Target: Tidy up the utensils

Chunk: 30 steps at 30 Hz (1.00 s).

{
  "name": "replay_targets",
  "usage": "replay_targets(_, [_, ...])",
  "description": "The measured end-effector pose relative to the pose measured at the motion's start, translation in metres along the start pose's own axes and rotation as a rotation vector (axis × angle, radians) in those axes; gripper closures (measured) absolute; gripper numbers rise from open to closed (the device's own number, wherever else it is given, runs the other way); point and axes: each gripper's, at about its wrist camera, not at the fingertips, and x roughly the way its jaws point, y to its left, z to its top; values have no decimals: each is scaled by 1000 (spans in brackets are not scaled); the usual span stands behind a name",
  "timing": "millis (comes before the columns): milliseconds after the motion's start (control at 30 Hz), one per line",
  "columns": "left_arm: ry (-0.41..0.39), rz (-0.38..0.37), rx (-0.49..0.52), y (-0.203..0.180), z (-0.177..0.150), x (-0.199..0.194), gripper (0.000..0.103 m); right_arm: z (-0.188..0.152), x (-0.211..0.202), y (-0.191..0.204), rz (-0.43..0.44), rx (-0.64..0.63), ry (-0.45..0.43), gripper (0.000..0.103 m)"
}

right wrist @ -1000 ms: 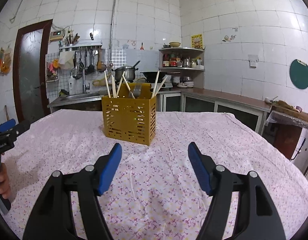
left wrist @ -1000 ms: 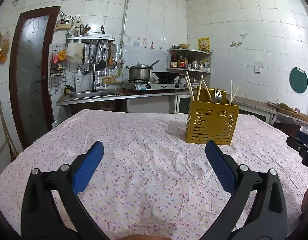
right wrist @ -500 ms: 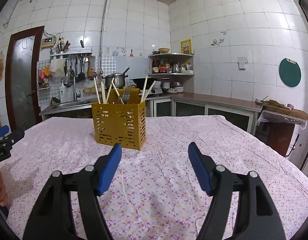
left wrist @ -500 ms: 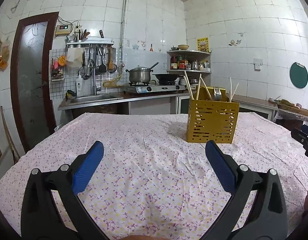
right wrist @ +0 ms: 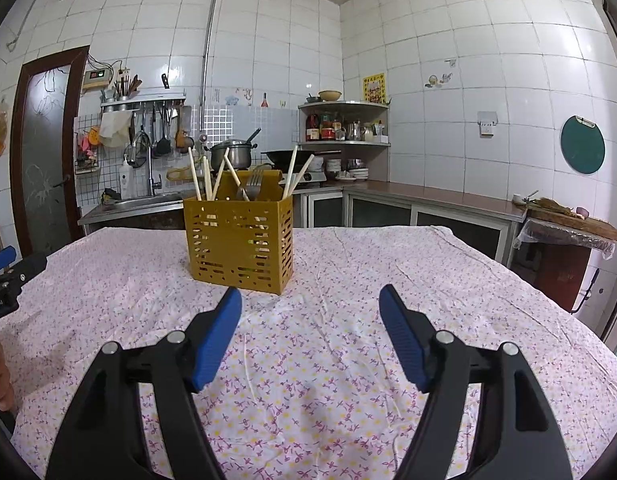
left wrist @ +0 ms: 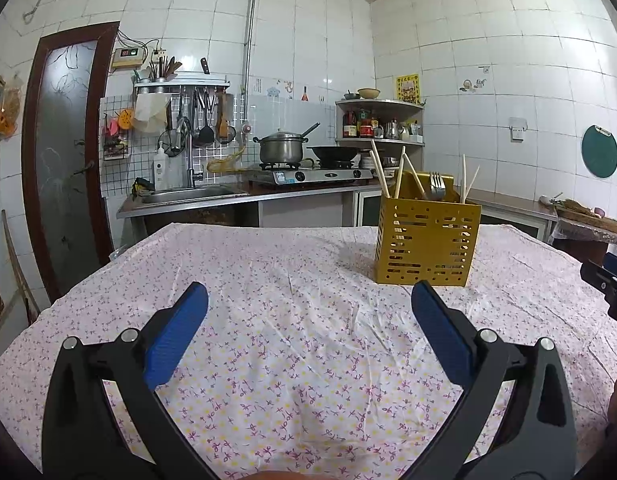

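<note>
- left hand-held gripper point(left wrist: 308, 304): released, jaws wide, nothing between the blue pads point(left wrist: 176, 336), hovers over the bench point(left wrist: 268, 280)
- right hand-held gripper point(right wrist: 310, 300): released too, empty
- yellow slotted caddy point(right wrist: 240, 244) upright on the floral cloth, ahead of both
- chopsticks point(right wrist: 194, 174) and a fork point(right wrist: 254, 182) stand in the caddy

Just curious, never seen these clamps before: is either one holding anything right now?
No. The left tool and right tool are both open and empty, above the tablecloth.
</note>
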Motion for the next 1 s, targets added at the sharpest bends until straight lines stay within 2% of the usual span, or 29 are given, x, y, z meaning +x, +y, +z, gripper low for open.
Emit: replay_targets(1000, [4, 0, -2, 2, 1, 0, 5, 0, 0, 1, 2, -1, 4, 32])
